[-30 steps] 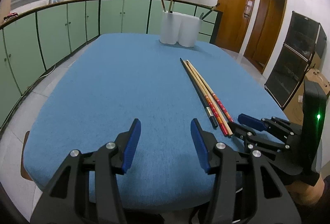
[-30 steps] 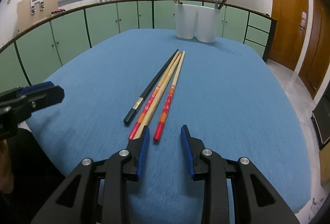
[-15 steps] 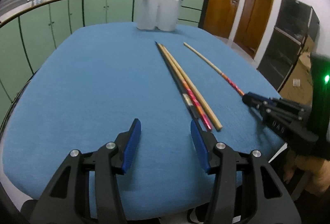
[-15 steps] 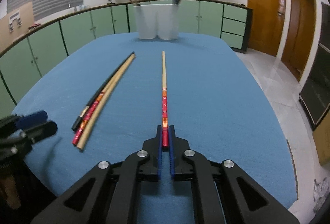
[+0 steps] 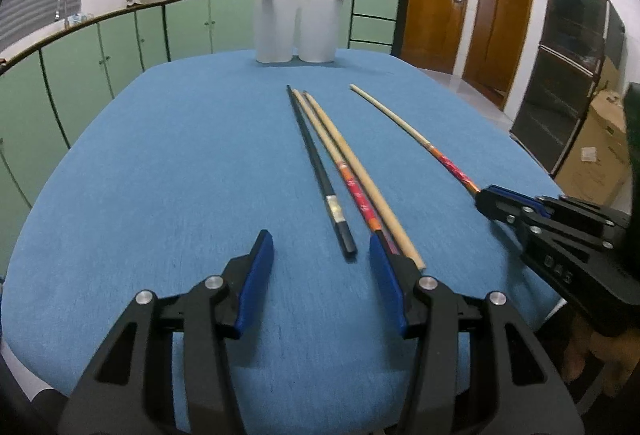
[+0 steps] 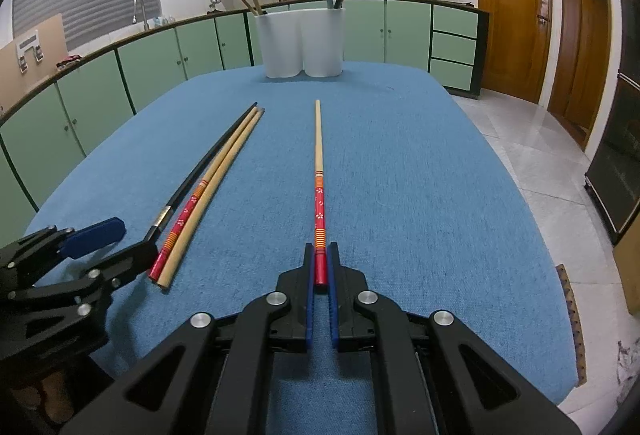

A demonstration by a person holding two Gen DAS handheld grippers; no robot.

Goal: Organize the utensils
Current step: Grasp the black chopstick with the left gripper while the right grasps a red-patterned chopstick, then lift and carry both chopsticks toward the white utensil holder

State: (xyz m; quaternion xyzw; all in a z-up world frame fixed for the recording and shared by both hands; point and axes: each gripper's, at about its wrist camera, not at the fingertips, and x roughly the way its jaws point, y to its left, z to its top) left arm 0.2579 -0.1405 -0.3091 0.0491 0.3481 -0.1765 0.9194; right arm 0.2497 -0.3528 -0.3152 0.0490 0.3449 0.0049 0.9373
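Room: kitchen; green cabinets (image 6: pixel 100 91) run behind the table, wooden doors (image 6: pixel 508 15) stand at the right.
Table: blue cloth top (image 6: pixel 400 175); the near rim and right-hand edge show, with tiled floor (image 6: pixel 532 163) beyond.
Open room: bare cloth to the left of the chopsticks and to the right of the single one.
Holder: white twin-cup holder (image 6: pixel 302 43) at the far end, a few utensils standing in it.
My right claw (image 6: pixel 321 267): closed on the red end of the red-patterned chopstick (image 6: pixel 319 195), which lies straight ahead on the cloth, tip toward the holder.
My left claw (image 5: pixel 320 263): partly open and closing; the black chopstick (image 5: pixel 316 171) has its near end between the jaws, untouched.
Group: black chopstick, a second red-patterned chopstick (image 5: pixel 352 187) and a plain wooden chopstick (image 5: pixel 360 171) lie side by side.
Change: a second ago all four lay together; my right claw was open.
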